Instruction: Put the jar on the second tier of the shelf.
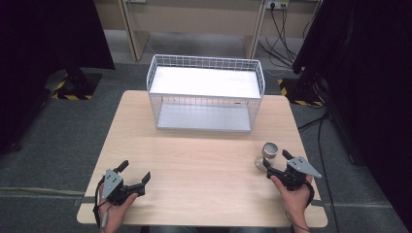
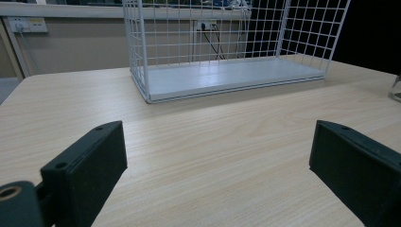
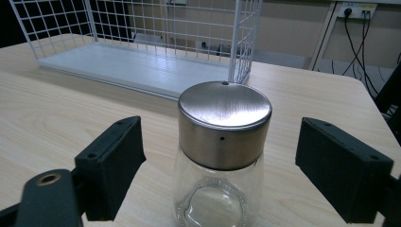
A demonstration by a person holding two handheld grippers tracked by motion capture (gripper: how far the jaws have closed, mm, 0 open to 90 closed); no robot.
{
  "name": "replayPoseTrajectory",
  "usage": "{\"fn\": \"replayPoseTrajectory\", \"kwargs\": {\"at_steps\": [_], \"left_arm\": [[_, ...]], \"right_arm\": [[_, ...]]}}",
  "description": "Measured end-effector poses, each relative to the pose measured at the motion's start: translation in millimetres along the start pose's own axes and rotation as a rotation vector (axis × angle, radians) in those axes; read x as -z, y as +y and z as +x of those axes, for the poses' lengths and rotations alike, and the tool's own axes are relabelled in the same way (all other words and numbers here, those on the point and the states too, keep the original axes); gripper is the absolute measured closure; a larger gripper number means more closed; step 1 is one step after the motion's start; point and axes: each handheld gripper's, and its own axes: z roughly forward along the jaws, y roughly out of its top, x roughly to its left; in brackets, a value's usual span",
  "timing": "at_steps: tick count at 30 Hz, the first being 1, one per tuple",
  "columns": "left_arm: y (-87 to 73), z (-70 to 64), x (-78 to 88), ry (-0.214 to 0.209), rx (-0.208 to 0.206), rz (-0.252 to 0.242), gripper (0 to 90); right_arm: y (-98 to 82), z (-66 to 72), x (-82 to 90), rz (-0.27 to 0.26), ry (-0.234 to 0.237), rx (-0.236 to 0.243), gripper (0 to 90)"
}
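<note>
Glass jar: the glass jar (image 3: 218, 189) with its brushed-metal lid (image 3: 224, 105) stands upright on my table (image 1: 194, 170), near the right edge and a little in front of the basket's right front corner; in the high view I see it at (image 1: 267, 154), just ahead of my right hand.
Lid: round, steel-coloured, sitting flat on the jar, with a small hole on its top near the rim and another on its side band.
Jar body: clear glass, widening below the lid; the table grain shows through it.
Right gripper: my right gripper (image 3: 220, 165) is level with the jar's shoulder, and the jar sits between its two black jaws. The jaws are spread, with a gap on each side of the lid, so the pads are not pressing on it.
Right hand: my right hand (image 1: 294, 194) holds that tool from the bottom of the high view, close to the table's front right corner.
Left gripper: my left gripper (image 2: 217, 170) lies low over the table's front left part, jaws wide apart with bare wood between them; in the high view it is at (image 1: 133, 174), well apart from the jar.
Wire basket: the white wire basket (image 1: 206, 92) stands at the far middle of the table, its pale floor bare.
Surroundings: grey floor around the table, cables (image 1: 282, 34) hanging from a wall socket behind the basket on the right.
</note>
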Motion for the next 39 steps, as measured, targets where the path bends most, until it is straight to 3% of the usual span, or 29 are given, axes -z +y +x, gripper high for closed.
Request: {"fn": "replayPoseTrajectory", "kwargs": {"at_steps": [9,22,39], "left_arm": [[0.0,0.1,0.1,-0.001,0.000,-0.001,4.4],[0.0,0.1,0.1,-0.002,0.000,-0.001,4.3],[0.0,0.2,0.0,-0.005,0.000,0.000,4.3]], "right_arm": [[0.6,1.6,-13.1,-0.002,-0.031,0.006,25.3],[2.6,1.4,-27.4,-0.001,-0.031,0.015,38.2],[3.5,1.8,-27.9,-0.032,-0.030,-0.011,40.1]]}}
